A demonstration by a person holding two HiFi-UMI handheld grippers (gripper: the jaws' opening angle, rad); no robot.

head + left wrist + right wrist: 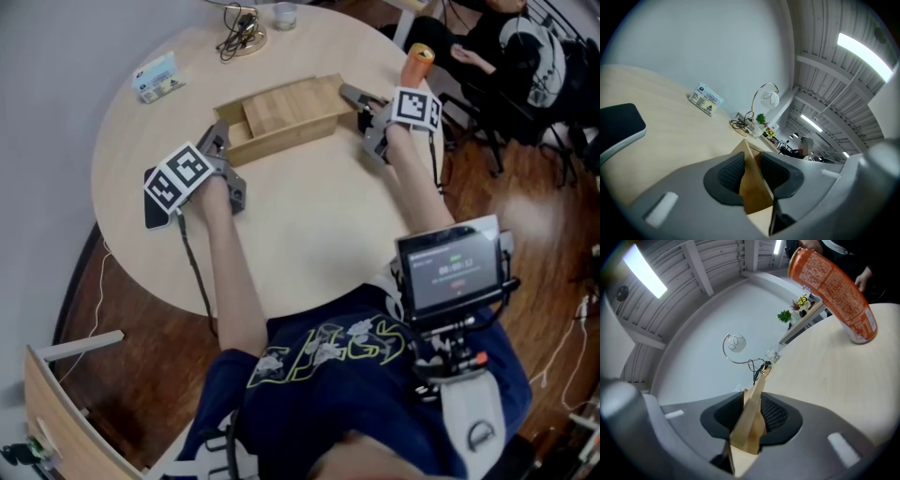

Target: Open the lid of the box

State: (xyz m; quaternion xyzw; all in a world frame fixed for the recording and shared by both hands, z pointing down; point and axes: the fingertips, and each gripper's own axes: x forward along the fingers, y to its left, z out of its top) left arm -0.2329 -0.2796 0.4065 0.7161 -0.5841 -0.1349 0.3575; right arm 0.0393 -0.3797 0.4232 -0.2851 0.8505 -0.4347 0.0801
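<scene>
1 wooden box [281,139] near table [309,234] far edge, 1 lid [295,101], left gripper [218,139] clamped on box end, right gripper [359,101] clamped on lid, 1 orange can [418,64] at right edge

The person wears a dark navy T-shirt [319,375] with a yellow-green line print. The left gripper [217,139] and right gripper [356,96] are grey, each with a white cube bearing black square markers and black ribbed pads inside the jaws. A thin dark cable [194,272] hangs from the left one.
</scene>
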